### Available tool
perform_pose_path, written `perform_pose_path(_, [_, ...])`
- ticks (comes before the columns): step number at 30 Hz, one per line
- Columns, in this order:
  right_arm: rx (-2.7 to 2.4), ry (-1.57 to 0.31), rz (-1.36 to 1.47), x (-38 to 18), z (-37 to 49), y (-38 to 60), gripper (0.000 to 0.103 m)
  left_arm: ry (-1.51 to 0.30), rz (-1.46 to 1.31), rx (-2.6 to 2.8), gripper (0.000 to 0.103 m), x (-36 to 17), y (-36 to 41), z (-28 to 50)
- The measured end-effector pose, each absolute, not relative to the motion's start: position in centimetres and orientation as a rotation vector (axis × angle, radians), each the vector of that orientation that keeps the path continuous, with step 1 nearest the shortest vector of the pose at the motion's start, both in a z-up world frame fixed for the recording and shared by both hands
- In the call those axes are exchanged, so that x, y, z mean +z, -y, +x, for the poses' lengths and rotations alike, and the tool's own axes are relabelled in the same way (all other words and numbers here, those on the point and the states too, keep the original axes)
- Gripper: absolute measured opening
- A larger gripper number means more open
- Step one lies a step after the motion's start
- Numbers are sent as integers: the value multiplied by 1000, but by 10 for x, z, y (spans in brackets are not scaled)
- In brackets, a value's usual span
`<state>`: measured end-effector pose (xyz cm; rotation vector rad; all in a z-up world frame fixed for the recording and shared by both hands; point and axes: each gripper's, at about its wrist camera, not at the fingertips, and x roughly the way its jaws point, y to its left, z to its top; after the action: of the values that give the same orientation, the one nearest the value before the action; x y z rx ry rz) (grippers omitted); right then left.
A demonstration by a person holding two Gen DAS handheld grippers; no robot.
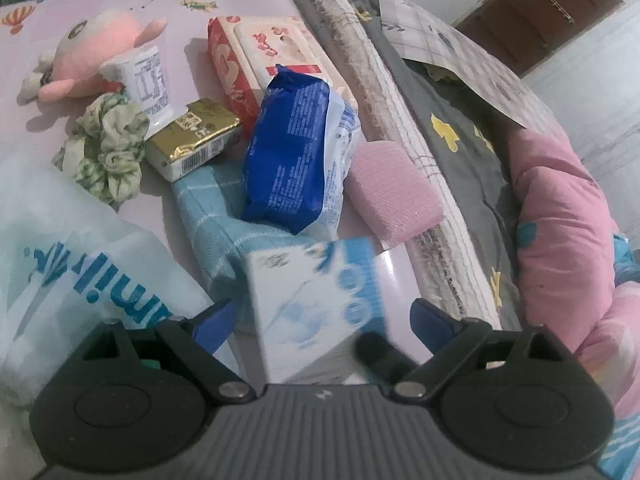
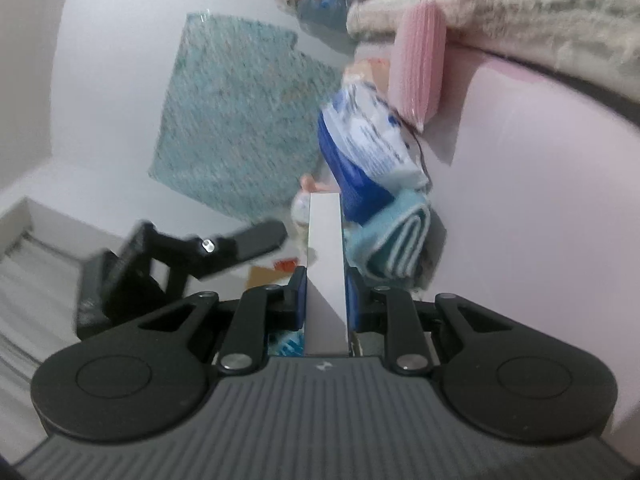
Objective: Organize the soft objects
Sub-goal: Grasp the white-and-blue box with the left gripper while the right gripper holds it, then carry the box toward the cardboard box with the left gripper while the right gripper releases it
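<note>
R gripper [image 2: 326, 300] pinches the thin box [image 2: 325, 264] edge-on to carry it, so L gripper [image 1: 322, 320], jaws wide w/ nothing gripped, lets it go.

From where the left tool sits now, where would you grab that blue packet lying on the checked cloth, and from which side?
Across its narrow width, near the middle, coming down from above. The blue packet lies flat and long on the light blue checked cloth, so its two long sides are the easiest to pinch. The gold pack and pink sponge crowd those sides, so aim carefully. The open left tool looks wide enough.
</note>
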<state>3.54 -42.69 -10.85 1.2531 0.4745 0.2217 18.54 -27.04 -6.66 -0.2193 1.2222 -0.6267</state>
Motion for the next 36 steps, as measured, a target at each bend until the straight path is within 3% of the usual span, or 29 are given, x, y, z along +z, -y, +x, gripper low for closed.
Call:
perform_pose_path(8, [231, -470, 1178, -87, 26, 411, 19, -1236, -211, -644, 95, -60, 274, 172])
perform_pose_path(15, [233, -454, 1052, -55, 13, 390, 19, -1181, -153, -611, 77, -42, 260, 154])
perform_pose_path(26, [301, -434, 928, -6, 1, 350, 19, -1061, -174, -587, 76, 1, 214, 125])
perform_pose_path(36, [500, -449, 870, 46, 33, 283, 22, -915, -247, -487, 76, 54, 126, 114])
